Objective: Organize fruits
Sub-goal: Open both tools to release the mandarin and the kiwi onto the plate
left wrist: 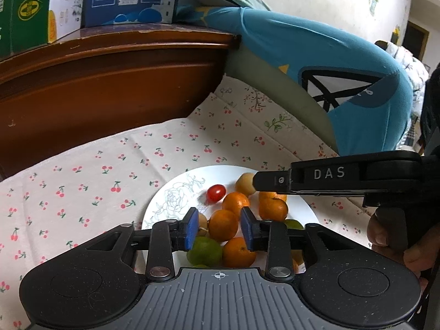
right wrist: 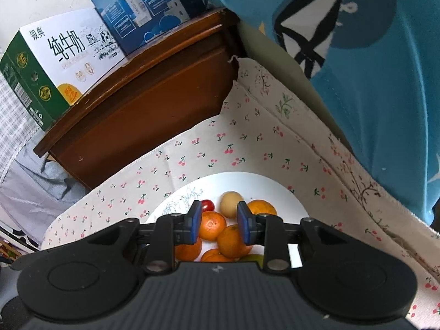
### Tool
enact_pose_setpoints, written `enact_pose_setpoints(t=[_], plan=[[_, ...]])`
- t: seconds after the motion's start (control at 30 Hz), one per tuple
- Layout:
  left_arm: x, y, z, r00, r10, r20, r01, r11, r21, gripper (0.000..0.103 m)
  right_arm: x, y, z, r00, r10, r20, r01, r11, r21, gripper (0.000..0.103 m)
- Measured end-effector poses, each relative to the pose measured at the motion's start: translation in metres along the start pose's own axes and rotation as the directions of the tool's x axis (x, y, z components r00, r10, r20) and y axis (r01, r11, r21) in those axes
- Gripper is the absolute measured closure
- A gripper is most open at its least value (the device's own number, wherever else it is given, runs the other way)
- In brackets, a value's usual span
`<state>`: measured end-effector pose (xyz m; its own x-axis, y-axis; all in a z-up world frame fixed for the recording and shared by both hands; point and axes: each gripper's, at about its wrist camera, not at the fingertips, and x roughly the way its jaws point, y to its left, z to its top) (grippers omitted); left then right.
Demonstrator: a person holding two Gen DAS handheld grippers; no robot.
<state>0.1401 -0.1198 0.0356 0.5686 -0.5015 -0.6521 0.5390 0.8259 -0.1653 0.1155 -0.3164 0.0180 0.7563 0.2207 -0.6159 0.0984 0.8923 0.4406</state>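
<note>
A round white plate (left wrist: 176,189) with a thin flower drawing lies on a bed sheet (left wrist: 82,170) printed with small red cherries. All the fruit is on the plate. There are several round oranges (left wrist: 222,225) with bumpy skin, piled close together. A small shiny red tomato (left wrist: 216,192) sits at the far side of the pile, near the flower drawing. A smooth pale yellow fruit (left wrist: 245,183) sits beside the tomato. A green fruit (left wrist: 205,250) lies at the near edge of the plate, touching the oranges. The left gripper (left wrist: 220,227) hangs over the plate, and its jaws stand a little apart with blue pads on each side of an orange, but the pads do not press on it. The right gripper (right wrist: 218,221) also hangs over the plate, with jaws a little apart above the oranges and holding nothing. A hand (left wrist: 396,244) holds the right gripper's handle. Past the plate stands a shiny brown wooden headboard (left wrist: 110,88). On top of it sit a green and white milk box (right wrist: 46,68) and a blue box (right wrist: 143,8). A soft blue pillow (left wrist: 316,63) leans beside the headboard.
</note>
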Motion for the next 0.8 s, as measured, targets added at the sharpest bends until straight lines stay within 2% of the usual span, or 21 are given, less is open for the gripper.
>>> enact_pose_setpoints(t=[0.07,0.2,0.27,0.43,0.8], plan=[[-0.004,-0.001,0.000,1.000,0.021,0.004,-0.021,1.000,-0.006,0.048,-0.003,0.001,0.001,1.000,0.006,0.005,-0.006,1.000,0.001,0.073],[-0.012,-0.004,0.002,0.999,0.039,-0.004,-0.039,0.999,-0.005,0.041,-0.010,0.004,0.002,1.000,0.008,0.008,-0.008,1.000,0.006,0.071],[-0.018,-0.005,0.002,0.998,0.065,-0.012,-0.065,0.998,-0.012,0.028,-0.013,0.006,0.002,1.000,-0.005,0.008,0.004,1.000,0.007,0.069],[-0.033,-0.007,0.002,0.994,0.108,-0.024,-0.109,0.994,-0.016,0.016,-0.024,0.013,0.000,0.999,-0.044,0.006,0.044,0.999,-0.006,0.062],[-0.065,0.000,-0.002,0.983,0.172,-0.056,-0.176,0.983,-0.060,0.010,-0.060,0.027,-0.009,0.994,-0.108,0.004,0.108,0.994,0.000,0.035]])
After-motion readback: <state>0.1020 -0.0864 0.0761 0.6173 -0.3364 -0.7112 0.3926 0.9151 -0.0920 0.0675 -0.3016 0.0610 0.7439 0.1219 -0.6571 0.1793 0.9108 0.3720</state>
